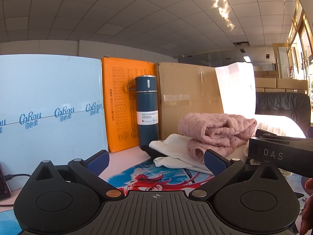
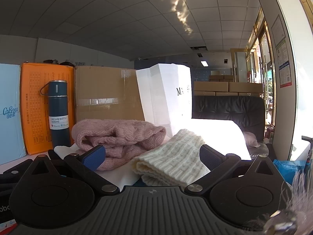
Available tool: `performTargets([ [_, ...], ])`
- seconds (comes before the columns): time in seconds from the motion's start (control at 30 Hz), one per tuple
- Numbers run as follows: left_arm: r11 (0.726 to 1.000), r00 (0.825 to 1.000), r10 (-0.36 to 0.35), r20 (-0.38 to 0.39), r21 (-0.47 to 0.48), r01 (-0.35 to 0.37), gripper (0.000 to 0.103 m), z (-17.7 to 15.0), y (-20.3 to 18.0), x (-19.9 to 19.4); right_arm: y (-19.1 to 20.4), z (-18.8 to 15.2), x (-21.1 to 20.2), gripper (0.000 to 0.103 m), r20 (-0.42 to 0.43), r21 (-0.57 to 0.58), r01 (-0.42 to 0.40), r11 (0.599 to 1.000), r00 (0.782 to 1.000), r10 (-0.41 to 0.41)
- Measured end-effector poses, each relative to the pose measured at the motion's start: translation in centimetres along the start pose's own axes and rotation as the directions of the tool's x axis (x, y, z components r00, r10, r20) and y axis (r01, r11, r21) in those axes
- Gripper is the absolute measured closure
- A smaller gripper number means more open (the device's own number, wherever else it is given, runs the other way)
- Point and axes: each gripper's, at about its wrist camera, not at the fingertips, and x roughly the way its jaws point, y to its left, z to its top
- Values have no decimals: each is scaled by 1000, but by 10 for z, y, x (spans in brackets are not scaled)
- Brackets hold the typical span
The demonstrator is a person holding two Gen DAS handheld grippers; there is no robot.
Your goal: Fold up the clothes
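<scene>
1. The left gripper [image 1: 156, 161] has its jaws wide apart and holds nothing. The right gripper [image 2: 152, 156] is wide apart too and holds nothing.
2. The clothes lie in the middle of both views. A pink sweater [image 1: 215, 131] sits bunched on a thin white cloth [image 1: 172, 152]. In the right wrist view a cream knit [image 2: 174, 160] lies folded, just beside the pink one and between the right gripper's blue pads [image 2: 93, 156].
3. I think the folding is at a start or a pause, as no cloth is held. The pink sweater looks the least tidy.
4. The next move likely needs a gripper to go down to a cloth edge and pinch it. Soft knit may slip or bunch.
5. At the back stand closed boxes: a light blue box [image 1: 49, 101], an orange box [image 1: 121, 101] and a brown box [image 1: 187, 98]. What is inside them cannot be seen. A blue bottle [image 1: 146, 111] stands shut, and a white bag [image 2: 166, 94] stands at the middle right.
</scene>
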Motion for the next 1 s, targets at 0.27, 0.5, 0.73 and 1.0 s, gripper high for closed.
performTargets([
  [0.27,1000,1000,-1,-1,-5,1,0,0,1,1,-1,0,0,0,-2,7,0,1000,1000,0],
  [0.5,1000,1000,-1,-1,-7,1,0,0,2,2,-1,0,0,0,-3,7,0,1000,1000,0],
  [0.73,1000,1000,1,1,-9,-1,0,1,3,3,-1,0,0,0,-5,8,0,1000,1000,0],
  [1.0,1000,1000,1,1,-8,-1,0,1,2,3,-1,-1,1,0,-6,8,0,1000,1000,0],
])
